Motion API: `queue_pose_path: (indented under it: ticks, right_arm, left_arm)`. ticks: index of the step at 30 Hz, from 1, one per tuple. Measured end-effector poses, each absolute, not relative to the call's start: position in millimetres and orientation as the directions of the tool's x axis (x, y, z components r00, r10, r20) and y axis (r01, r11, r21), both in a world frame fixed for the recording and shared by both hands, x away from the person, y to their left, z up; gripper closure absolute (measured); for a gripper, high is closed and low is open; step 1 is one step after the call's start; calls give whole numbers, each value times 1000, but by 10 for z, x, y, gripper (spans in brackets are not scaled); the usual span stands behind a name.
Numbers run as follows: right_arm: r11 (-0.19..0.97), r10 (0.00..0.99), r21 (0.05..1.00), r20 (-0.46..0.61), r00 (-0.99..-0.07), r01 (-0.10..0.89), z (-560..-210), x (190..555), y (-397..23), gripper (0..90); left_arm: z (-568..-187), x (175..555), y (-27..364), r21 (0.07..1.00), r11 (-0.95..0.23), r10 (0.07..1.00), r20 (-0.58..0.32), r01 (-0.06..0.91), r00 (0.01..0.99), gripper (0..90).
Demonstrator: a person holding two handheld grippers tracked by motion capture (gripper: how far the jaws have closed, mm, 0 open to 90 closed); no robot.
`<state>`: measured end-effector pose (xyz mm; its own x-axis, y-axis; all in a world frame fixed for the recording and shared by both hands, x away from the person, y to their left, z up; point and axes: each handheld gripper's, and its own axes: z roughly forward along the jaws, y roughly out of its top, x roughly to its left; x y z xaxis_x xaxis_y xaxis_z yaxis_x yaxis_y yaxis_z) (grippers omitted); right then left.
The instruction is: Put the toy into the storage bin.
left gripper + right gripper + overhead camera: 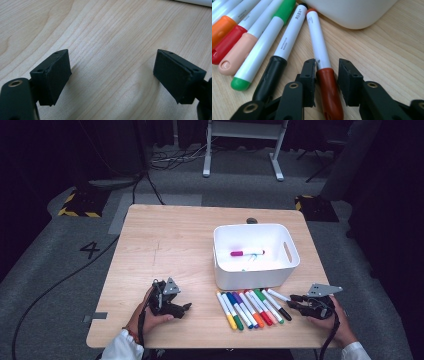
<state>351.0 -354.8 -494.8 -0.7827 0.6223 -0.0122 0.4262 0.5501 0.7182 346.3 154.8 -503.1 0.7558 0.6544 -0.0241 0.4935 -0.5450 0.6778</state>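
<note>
The right gripper (327,72) straddled the brown-capped marker (322,62), the rightmost of the row of markers (250,309) lying just in front of the white bin (255,254); its jaws flanked the cap with a gap on one side, not yet clamped. The left gripper (112,75) rested released over the bare wooden table (112,30), well apart from the markers.

Left claw (112,75) wide, right claw (327,82) narrowed

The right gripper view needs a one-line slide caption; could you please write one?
Right gripper jaws straddle a brown-capped marker lying beside the white bin.
</note>
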Motion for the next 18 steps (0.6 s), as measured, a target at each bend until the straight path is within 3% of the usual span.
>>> queue_pose_path:
  ticks: [18]
  right_arm:
    - [540,601,739,-3,-800,403,-4906,3466,-3584,747]
  left_arm:
    - [-5030,3463,1548,678,-545,654,-24,493,756,146]
